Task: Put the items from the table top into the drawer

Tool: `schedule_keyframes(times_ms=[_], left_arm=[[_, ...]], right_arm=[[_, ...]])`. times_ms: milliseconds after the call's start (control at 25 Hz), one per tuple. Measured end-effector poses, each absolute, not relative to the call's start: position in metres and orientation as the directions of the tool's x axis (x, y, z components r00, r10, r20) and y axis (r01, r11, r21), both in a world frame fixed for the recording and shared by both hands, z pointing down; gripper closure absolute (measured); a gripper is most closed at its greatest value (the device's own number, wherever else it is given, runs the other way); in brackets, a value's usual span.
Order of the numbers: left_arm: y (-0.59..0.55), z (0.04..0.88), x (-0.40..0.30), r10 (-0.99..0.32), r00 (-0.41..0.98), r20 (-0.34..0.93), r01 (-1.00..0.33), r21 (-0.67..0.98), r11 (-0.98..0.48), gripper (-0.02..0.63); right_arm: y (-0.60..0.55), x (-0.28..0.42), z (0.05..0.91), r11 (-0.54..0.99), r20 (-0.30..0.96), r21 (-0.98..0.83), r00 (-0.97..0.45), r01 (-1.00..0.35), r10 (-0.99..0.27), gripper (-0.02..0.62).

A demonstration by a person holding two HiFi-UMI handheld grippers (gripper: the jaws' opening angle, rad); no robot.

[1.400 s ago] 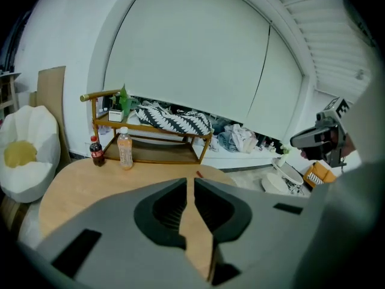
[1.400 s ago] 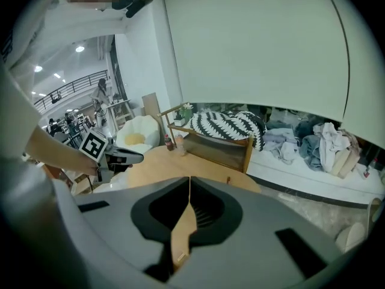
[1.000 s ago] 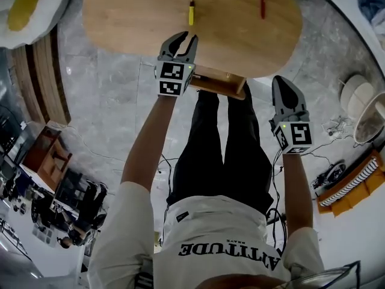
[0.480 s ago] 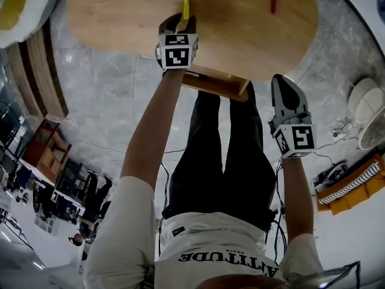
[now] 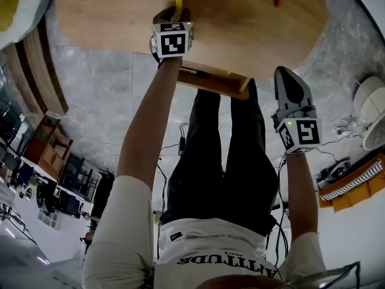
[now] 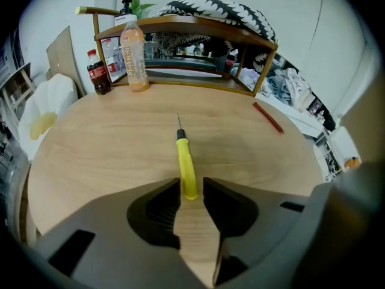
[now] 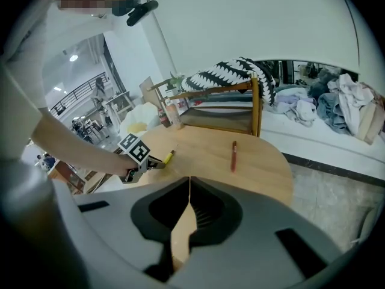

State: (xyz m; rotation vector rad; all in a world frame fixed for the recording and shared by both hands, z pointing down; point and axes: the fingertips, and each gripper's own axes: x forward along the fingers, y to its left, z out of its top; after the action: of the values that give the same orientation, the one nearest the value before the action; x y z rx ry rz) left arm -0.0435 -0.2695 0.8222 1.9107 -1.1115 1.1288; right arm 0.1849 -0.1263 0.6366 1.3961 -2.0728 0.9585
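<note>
A: How is the left gripper (image 6: 191, 188) set?

B: Its jaws are held wide, having just been opened and then drawn in slightly. The butt of the yellow screwdriver (image 6: 186, 164) is taken between the tips, but a gap is seen on 1 side, so no grip is judged to be made yet.

A: And the right gripper (image 7: 189, 182)?

B: It is closed with nothing in it and is kept off the table's near edge.

A: What has been done of the task?

B: Nothing, as far as can be seen. 2 items are left on the table (image 6: 90, 155): the screwdriver near the middle and a red pen (image 6: 267, 118) well apart from it, toward the right edge. The drawer (image 5: 210, 80) is pulled out below the near edge; its inside cannot be seen.

A: How does the screwdriver look?

B: A slim yellow handle, a black collar and a thin metal shaft are shown, laid flat and pointed away from the jaws.
</note>
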Motion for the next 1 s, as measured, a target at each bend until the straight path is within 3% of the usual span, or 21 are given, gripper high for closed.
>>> schedule_keyframes(times_ms=[120,1000], left_arm=[[-0.271,0.825,-0.049,-0.351,0.260,0.899,-0.905,0.099,-0.415,0.522],[-0.233,0.784,-0.038,-0.416,0.369,0.831,-0.854,0.127,-0.505,0.528]], right_arm=[[-0.129,0.188,0.646,0.238,0.703,-0.292,-0.377,-0.926,-0.603,0.575],[-0.123,0.177,0.663,0.268,0.703,-0.319,-0.416,-0.909,-0.577,0.575]])
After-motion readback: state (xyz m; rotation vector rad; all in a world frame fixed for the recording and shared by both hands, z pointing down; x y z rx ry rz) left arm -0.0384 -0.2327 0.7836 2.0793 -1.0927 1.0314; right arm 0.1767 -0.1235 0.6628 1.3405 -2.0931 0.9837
